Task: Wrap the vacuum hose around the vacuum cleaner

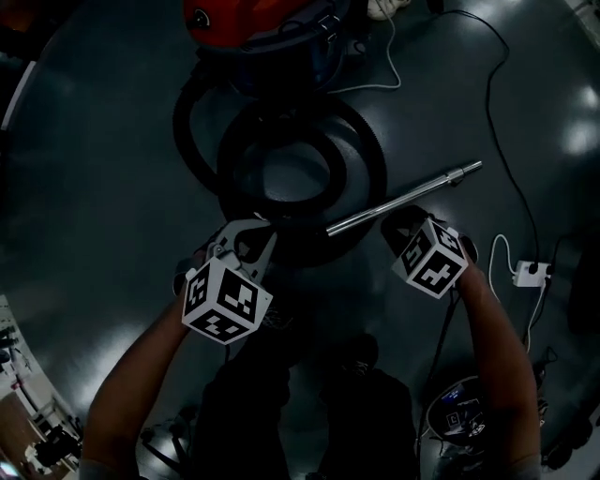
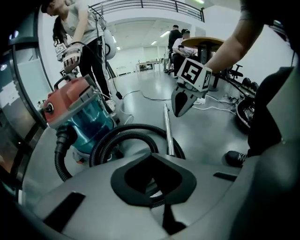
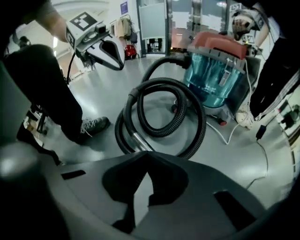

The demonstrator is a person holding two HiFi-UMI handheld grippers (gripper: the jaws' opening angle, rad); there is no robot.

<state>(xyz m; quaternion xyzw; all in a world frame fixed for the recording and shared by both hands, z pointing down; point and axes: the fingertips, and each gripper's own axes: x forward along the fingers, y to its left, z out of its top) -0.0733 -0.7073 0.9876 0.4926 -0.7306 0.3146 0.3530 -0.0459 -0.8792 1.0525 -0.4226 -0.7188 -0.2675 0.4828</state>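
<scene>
The vacuum cleaner [image 1: 262, 28], red on top with a teal body [image 2: 77, 117] [image 3: 220, 75], stands at the far end of the floor. Its black ribbed hose [image 1: 370, 159] [image 2: 126, 133] [image 3: 197, 117] lies coiled in loops on the floor in front of it. The metal wand [image 1: 403, 199] [image 2: 168, 131] [image 3: 138, 140] runs out from the coil. My left gripper [image 1: 267, 227] [image 2: 152, 154] hangs above the near edge of the coil, shut and holding nothing. My right gripper [image 1: 392, 221] [image 3: 146, 154] hovers over the wand, also shut and holding nothing.
A white power strip [image 1: 530, 272] and cables lie on the floor at the right. A white cord [image 3: 234, 131] trails beside the vacuum. A person [image 2: 79, 42] stands behind the vacuum; others sit at a table [image 2: 201, 44]. A round machine [image 1: 459, 412] sits by my right side.
</scene>
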